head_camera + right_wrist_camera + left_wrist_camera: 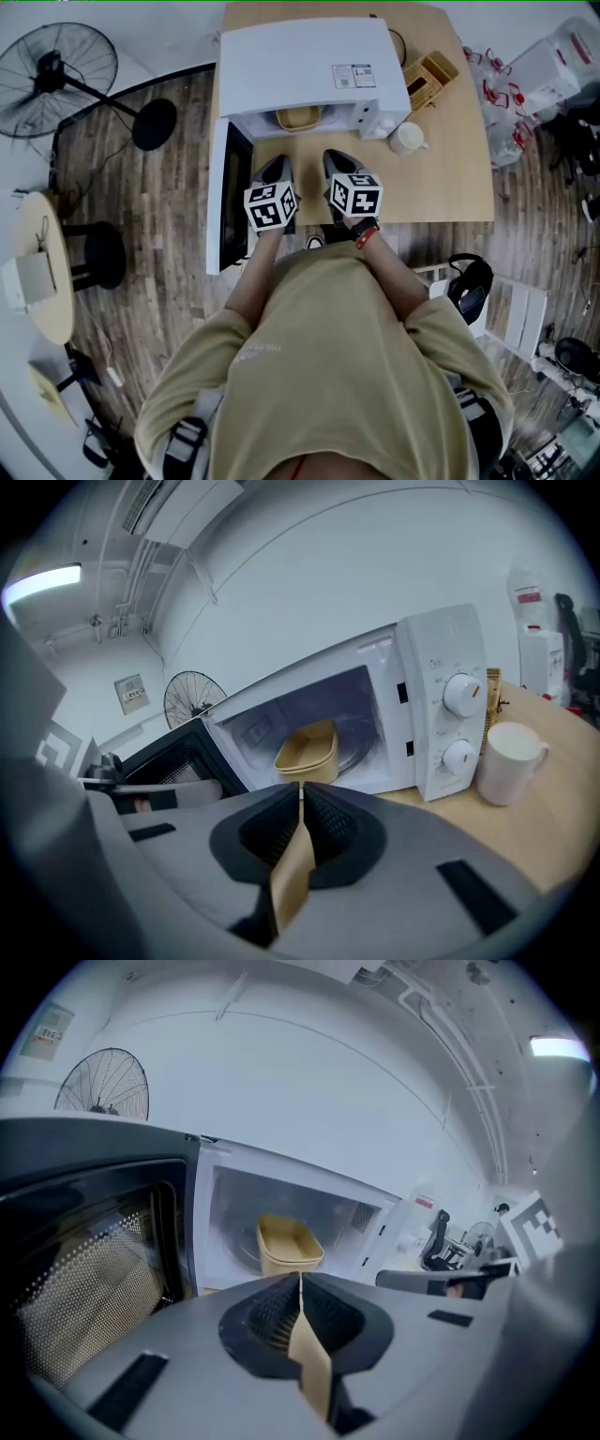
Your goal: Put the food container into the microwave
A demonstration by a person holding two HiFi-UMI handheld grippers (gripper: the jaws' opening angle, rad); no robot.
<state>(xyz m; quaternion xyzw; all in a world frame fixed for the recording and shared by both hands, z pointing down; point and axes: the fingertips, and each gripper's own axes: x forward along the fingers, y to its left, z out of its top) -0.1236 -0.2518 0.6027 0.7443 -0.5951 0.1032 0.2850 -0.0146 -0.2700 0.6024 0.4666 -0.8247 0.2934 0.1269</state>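
Jaws meet, holding nothing, on my left gripper [300, 1281] and right gripper [300, 791]; straight ahead of them, the tan rectangular plastic food container [287, 1242] sits inside the open white microwave [448, 653].

pale wooden worktop [450, 178] in view now; the white microwave [300, 66] sits on its back half, towards the left, door [225, 202] swung wide open along the worktop's left edge; just off the microwave's right front corner stands a white mug [409, 138], upright, close beside it; behind the mug, a slatted wooden box [427, 80] lies at an angle; the front strip and right side are bare wood
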